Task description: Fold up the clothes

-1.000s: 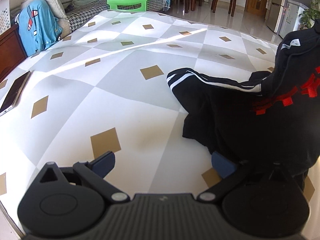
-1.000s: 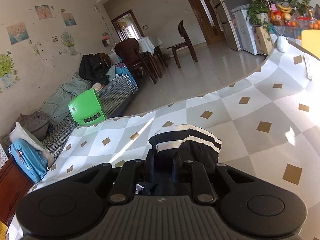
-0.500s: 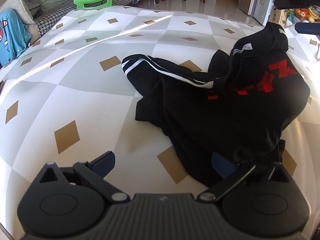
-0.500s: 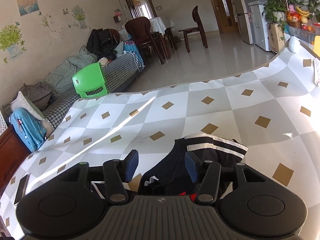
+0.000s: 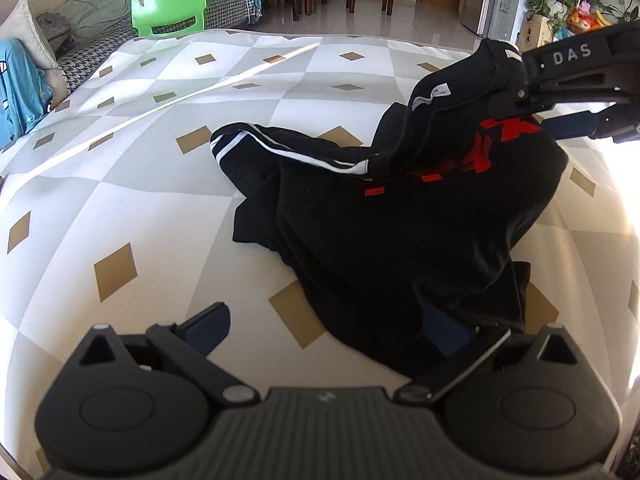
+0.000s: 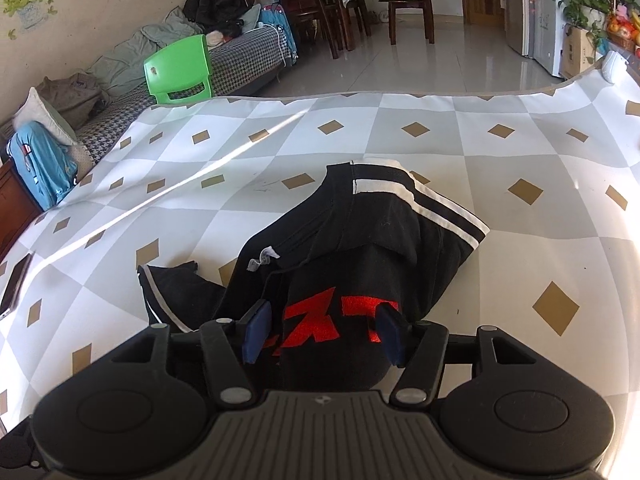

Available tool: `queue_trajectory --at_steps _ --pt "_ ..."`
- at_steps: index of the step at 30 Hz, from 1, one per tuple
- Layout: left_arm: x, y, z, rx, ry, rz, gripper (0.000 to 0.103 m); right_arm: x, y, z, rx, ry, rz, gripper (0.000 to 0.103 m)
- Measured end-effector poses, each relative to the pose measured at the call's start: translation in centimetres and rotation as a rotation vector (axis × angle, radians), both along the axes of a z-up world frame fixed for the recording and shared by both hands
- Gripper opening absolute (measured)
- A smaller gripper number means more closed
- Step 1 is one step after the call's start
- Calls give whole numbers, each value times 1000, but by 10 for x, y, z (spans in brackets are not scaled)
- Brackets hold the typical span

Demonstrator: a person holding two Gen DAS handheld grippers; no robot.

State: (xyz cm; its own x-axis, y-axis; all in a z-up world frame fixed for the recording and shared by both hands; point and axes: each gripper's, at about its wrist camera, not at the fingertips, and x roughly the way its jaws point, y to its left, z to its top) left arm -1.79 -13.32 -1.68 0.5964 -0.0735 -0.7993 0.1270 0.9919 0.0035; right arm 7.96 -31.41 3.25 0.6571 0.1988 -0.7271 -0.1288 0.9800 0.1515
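A black garment (image 5: 400, 232) with red lettering and white sleeve stripes lies bunched on the checked tablecloth (image 5: 120, 200); its top rises in a peak at the right. My left gripper (image 5: 326, 324) is open wide at the garment's near hem, and the cloth drapes over its right finger. My right gripper (image 6: 324, 328) hangs over the lettering (image 6: 320, 316), its jaws opening with the fabric between the blue pads. The left wrist view shows the right gripper (image 5: 560, 96) at the raised peak; I cannot tell whether cloth still hangs on it.
A phone (image 6: 16, 288) lies at the table's left edge. Beyond the far edge stand a green chair (image 6: 180, 68), a sofa (image 6: 240, 60) piled with clothes, and wooden dining chairs (image 6: 408, 4). A fridge and plants are at the back right.
The right gripper's jaws went from shut on the garment to apart, and it sank toward the table. The left gripper slid toward the garment, which now fills more of its view.
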Motion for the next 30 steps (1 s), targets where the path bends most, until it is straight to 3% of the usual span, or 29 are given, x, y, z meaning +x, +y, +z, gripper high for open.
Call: queue_trajectory --at_steps 5,9,11,17,21,26,30 --pt "-8 -16 4 8 -26 -72 103 3 8 -7 -52 -1 30 57" --pt "-10 -23 -6 7 22 -92 103 8 6 -10 -15 32 21 34" --pt "-12 -26 -9 21 21 -106 103 8 6 -10 5 38 32 30" --pt "-15 -29 -13 55 29 -128 103 7 11 -18 44 103 87 28" --pt "-16 -19 -16 70 37 -99 103 -1 15 -23 43 134 115 29" --pt "-24 0 -17 66 51 -52 103 -14 17 -28 128 198 160 29" --pt "-41 16 -15 56 64 -22 103 -33 31 -30 134 234 253 30"
